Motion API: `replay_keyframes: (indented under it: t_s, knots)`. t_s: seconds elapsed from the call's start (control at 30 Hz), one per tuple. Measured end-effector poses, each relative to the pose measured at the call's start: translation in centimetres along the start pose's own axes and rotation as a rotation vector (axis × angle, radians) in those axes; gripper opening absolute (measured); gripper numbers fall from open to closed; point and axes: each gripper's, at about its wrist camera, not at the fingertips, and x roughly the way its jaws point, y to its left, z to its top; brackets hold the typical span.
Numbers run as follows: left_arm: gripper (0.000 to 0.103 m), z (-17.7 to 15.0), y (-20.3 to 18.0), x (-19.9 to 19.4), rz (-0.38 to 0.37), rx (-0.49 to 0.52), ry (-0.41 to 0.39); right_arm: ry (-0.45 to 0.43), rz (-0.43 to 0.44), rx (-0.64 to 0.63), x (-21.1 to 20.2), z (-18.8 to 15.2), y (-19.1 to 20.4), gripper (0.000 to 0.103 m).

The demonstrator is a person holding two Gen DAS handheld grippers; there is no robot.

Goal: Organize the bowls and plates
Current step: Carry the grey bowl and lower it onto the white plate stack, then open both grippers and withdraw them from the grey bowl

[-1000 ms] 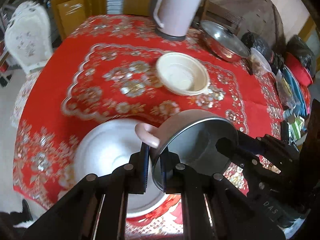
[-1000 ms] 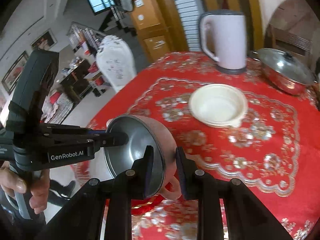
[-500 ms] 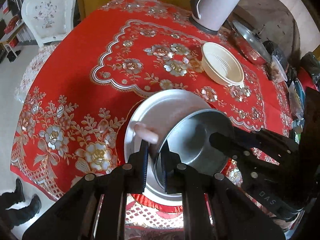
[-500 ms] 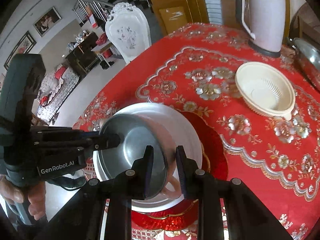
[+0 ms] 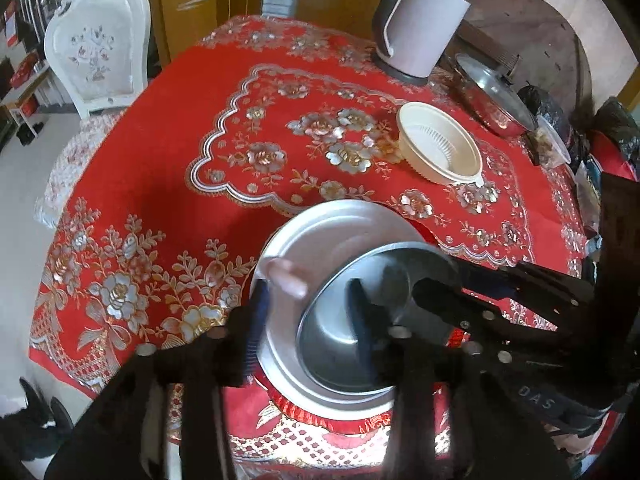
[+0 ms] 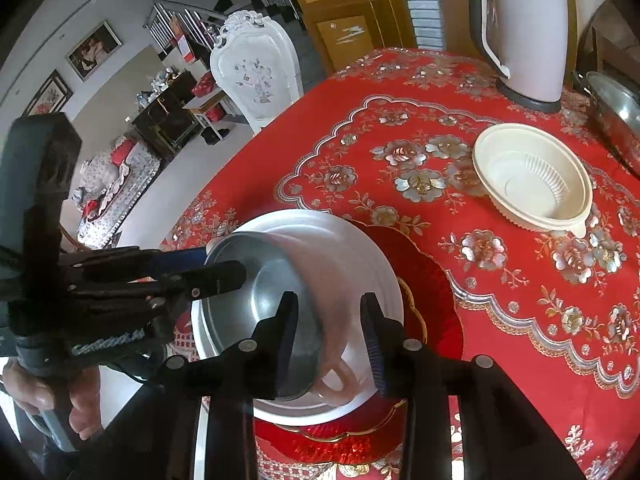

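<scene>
A pink bowl with a steel inside (image 5: pixel 324 344) (image 6: pixel 256 280) and two pink side handles rests in a white plate (image 5: pixel 320 232) (image 6: pixel 352 248), which lies on a red plate (image 6: pixel 424 288) near the table's front edge. My left gripper (image 5: pixel 308 324) is open, its fingers standing wide on either side of one handle and the rim. My right gripper (image 6: pixel 330 340) is open too, straddling the opposite wall and handle. Each gripper also shows in the other's view, reaching in from the side. A cream plastic bowl (image 5: pixel 440 148) (image 6: pixel 532 176) sits further back on the red cloth.
A pale electric kettle (image 5: pixel 420 28) (image 6: pixel 524 36) and a lidded steel pot (image 5: pixel 496 96) (image 6: pixel 616 112) stand at the far edge. Bags and clutter crowd the right side. A white chair (image 5: pixel 96 56) (image 6: pixel 256 76) stands beyond the table's left edge. A hand holds the left gripper.
Both grippers carried the pink bowl down onto the white plate while shut on its rim. Now both sets of fingers have spread apart and let go of it.
</scene>
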Motion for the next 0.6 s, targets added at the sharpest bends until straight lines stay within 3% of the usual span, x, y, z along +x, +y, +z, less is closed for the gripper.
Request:
replay_keyframes:
  t_s: [0.03,0.27,0.6]
  knots:
    - [0.060,0.0,-0.2,-0.2,0.006,0.008,-0.020,-0.004,0.003,0.005,-0.1,-0.1,-0.1,0.035]
    - [0.060,0.0,-0.8,-2.0,0.023,0.033,-0.079,-0.011,0.027,0.018,-0.6,-0.4,-0.4,0.039]
    - [0.061,-0.5,-2.5,-3.7,-0.063,0.041,-0.114,-0.087,0.063,0.059,-4.4,-1.8,-2.4,0.041]
